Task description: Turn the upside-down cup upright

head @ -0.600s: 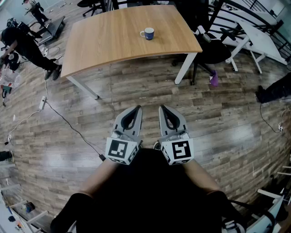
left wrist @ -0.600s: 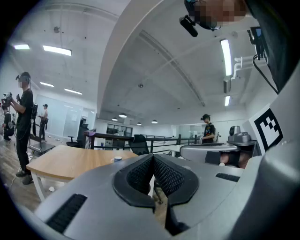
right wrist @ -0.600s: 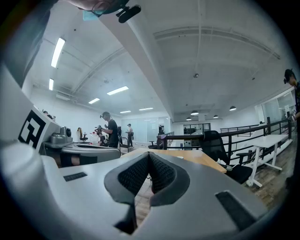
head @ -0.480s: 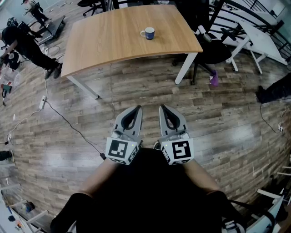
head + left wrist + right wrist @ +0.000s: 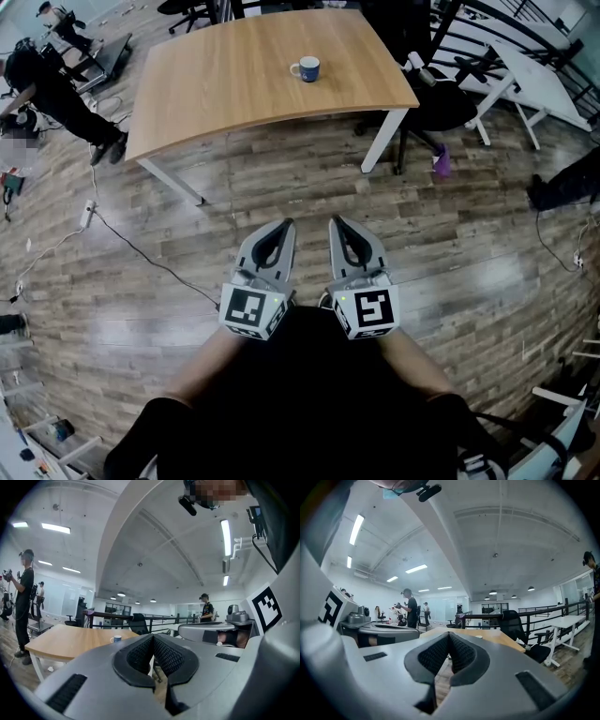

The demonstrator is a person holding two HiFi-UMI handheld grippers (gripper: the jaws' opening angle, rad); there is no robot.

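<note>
A blue and white cup [image 5: 305, 68] stands on the wooden table [image 5: 225, 84] far ahead of me, its handle to the left; it also shows small in the left gripper view as the cup [image 5: 116, 639]. My left gripper [image 5: 286, 225] and right gripper [image 5: 335, 223] are held side by side close to my body, over the floor, well short of the table. Both are shut with nothing between the jaws, as the left gripper [image 5: 152, 641] and right gripper [image 5: 449, 638] show in their own views.
The table stands on white legs [image 5: 382, 141] over a wood plank floor. A black office chair [image 5: 441, 103] and a white desk [image 5: 539, 80] are at the right. A person [image 5: 56, 89] stands at the far left. A cable [image 5: 141, 258] runs across the floor.
</note>
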